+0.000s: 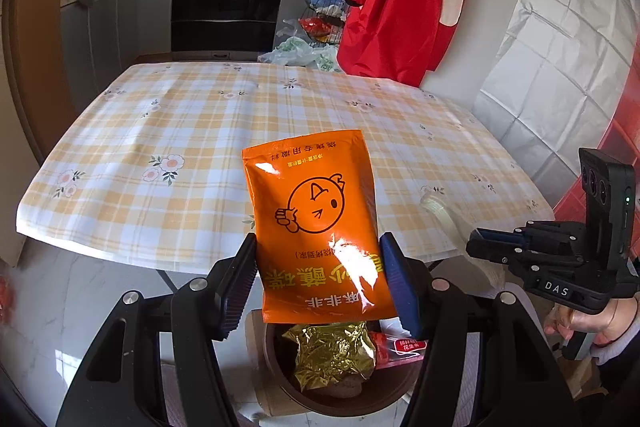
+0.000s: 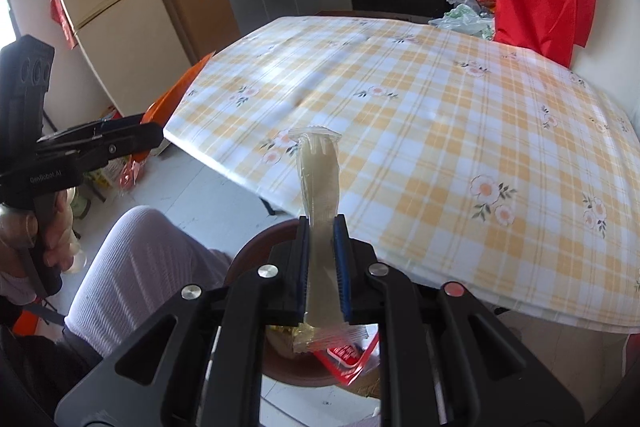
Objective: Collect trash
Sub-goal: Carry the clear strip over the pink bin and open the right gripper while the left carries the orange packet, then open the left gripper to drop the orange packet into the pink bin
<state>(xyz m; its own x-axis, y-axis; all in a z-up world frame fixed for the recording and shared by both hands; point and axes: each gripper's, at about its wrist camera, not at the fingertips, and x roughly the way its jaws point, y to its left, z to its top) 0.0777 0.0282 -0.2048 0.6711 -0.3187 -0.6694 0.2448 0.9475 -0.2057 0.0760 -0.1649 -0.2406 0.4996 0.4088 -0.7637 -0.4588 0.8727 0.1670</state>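
Orange packet [image 1: 320, 223] clamped by lower edges in left gripper [image 1: 320, 283], above brown bin [image 1: 280, 363]; light, slippery foil. Wrapped plastic fork [image 2: 320, 187] pinched narrowly at handle by right gripper [image 2: 323, 267] (light, crinkly film).

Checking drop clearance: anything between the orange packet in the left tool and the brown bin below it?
Nothing. In the left wrist view the orange packet hangs directly over the brown bin, open air between.
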